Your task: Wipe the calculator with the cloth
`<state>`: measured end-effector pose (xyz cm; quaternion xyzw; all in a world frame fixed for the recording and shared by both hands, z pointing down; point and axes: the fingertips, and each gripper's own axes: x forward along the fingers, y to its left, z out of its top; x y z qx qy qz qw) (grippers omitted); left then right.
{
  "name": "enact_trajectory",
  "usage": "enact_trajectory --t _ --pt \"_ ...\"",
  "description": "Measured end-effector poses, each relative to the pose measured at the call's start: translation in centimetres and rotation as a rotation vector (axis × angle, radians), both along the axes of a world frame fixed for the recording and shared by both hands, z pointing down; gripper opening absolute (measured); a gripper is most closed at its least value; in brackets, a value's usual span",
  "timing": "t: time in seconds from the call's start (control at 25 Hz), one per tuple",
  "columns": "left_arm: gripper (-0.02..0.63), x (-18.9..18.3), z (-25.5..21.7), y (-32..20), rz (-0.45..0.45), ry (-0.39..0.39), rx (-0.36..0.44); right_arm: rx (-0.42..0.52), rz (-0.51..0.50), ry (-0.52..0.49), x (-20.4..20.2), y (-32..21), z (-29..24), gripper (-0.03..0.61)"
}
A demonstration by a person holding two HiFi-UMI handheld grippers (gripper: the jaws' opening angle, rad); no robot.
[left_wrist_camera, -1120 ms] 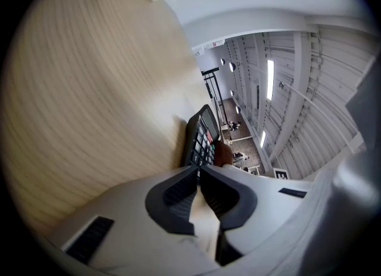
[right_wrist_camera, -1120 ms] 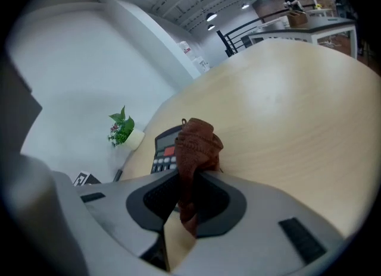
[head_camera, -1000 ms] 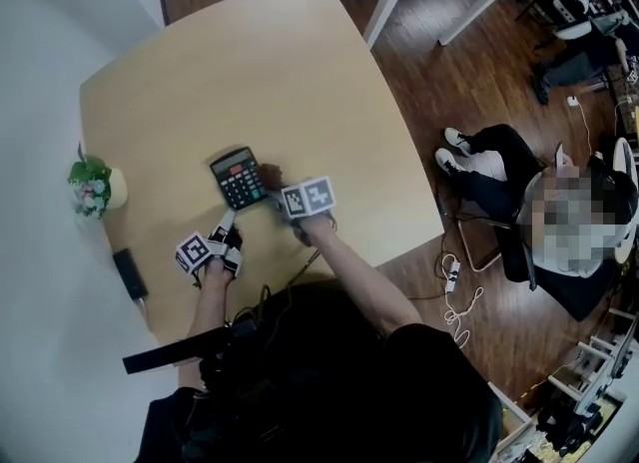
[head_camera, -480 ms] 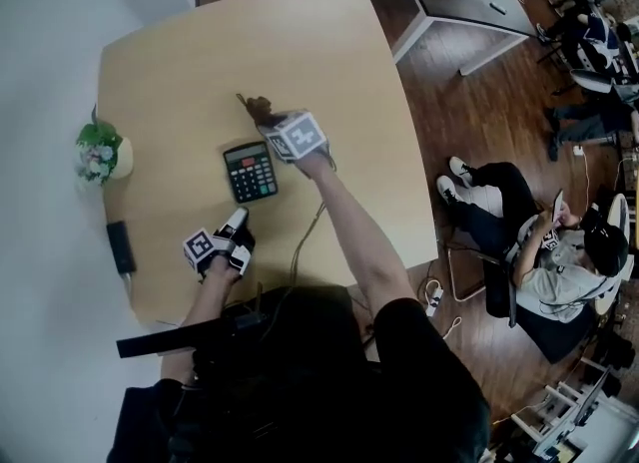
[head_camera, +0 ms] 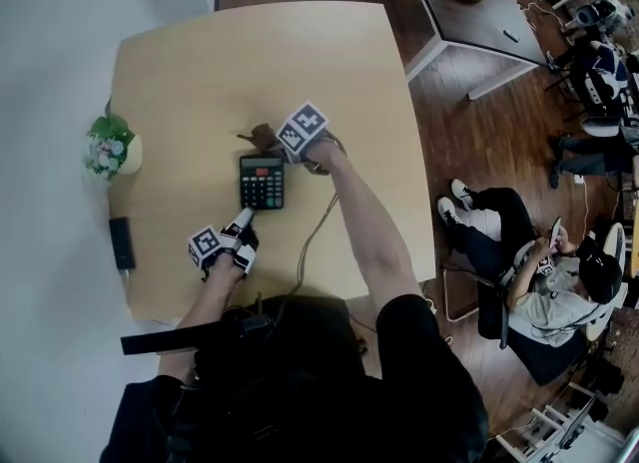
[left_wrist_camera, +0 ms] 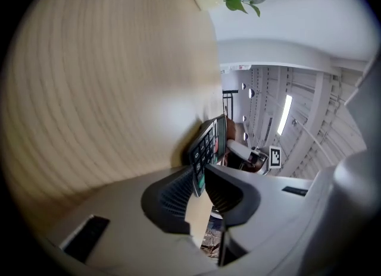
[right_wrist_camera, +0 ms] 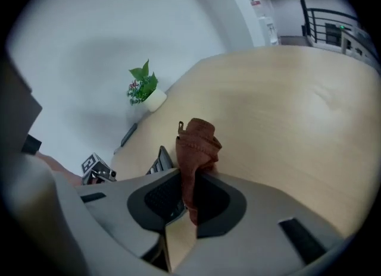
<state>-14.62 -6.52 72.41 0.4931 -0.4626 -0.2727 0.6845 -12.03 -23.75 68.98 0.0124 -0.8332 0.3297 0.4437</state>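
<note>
- Calculator: the flat black desk calculator [head_camera: 262, 182] with rows of dark keys and one red key lies on the pale wooden table [head_camera: 200, 72], display end away from the person. The print on the keys is too small to read.
- Left gripper [head_camera: 246, 218]: the jaws have just been opening. In the left gripper view they stand a little apart, with the near edge of the calculator [left_wrist_camera: 208, 144] between the ribbed pads [left_wrist_camera: 178, 191] and pressed by them.
- Right gripper [head_camera: 274, 141]: the jaws are clamped on the rust-brown bunched cloth [right_wrist_camera: 196, 144], which sticks out past the tips.
- Cloth [head_camera: 262, 136]: it sits just beyond the far edge of the calculator. Whether it touches the table cannot be told.
- Marker cubes: each gripper carries black-and-white square codes, with no lettering.
- Surroundings: a small potted plant [head_camera: 108, 147] in a pale pot and a flat black slab [head_camera: 120, 243] stand near the left edge of the table.
</note>
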Motion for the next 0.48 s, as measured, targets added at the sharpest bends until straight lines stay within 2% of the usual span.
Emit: enact_trajectory --t 0.16,0.32,0.48 --pt "0.057 -2.3 -0.1 -0.7 -0.056 0.015 0.011 -0.064 0.164 -0.034 3.1 1.3 -0.1 0.058" --pt "0.058 -4.7 -0.2 -2.3 -0.087 0.016 0.021 -0.083 0.393 -0.072 6.0 4.2 -0.2 0.058" --pt "0.058 -5.9 0.2 -2.7 0.019 -0.074 0.042 -0.141 0.604 -0.121 8.0 9.3 0.1 0.058"
